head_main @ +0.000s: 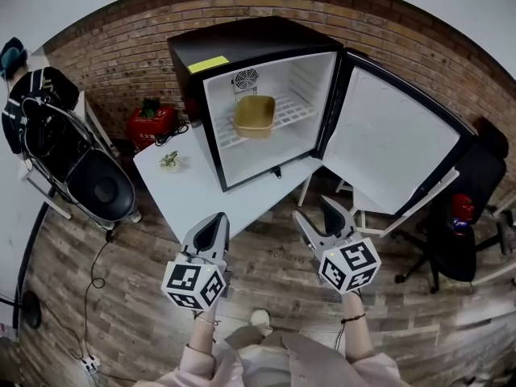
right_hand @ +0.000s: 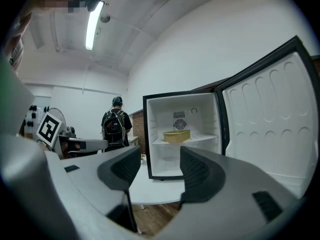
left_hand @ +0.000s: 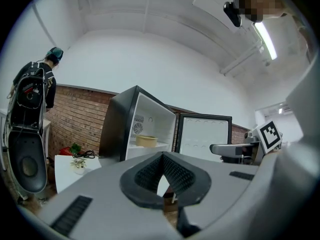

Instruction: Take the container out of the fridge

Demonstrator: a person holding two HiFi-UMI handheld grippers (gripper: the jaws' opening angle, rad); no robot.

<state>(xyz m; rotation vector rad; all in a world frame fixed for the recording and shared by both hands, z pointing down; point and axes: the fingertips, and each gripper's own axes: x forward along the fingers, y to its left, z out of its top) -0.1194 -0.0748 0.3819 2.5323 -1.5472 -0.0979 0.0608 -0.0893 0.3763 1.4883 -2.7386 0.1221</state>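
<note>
1. The container, a tan open tub, sits on the upper wire shelf inside the fridge, towards the back and just below a round fan grille.
2. What it holds cannot be made out. It is small in both gripper views, and only its side wall shows there.
3. The fridge is a black box with a white interior, standing on a white table. Its door is swung wide open to the right, and only its white inner face is seen.
4. The left gripper is held in front of the table, well apart from the fridge, with its jaws closed tip to tip on nothing.
5. The right gripper is level with it and also well short of the fridge. Its jaws stand apart and grip nothing.
6. A small plant sits on the table left of the fridge, and a red box lies by the brick wall behind.
7. A person with a backpack is at the far left, cut off by the frame, and a black chair stands beyond the door.
</note>
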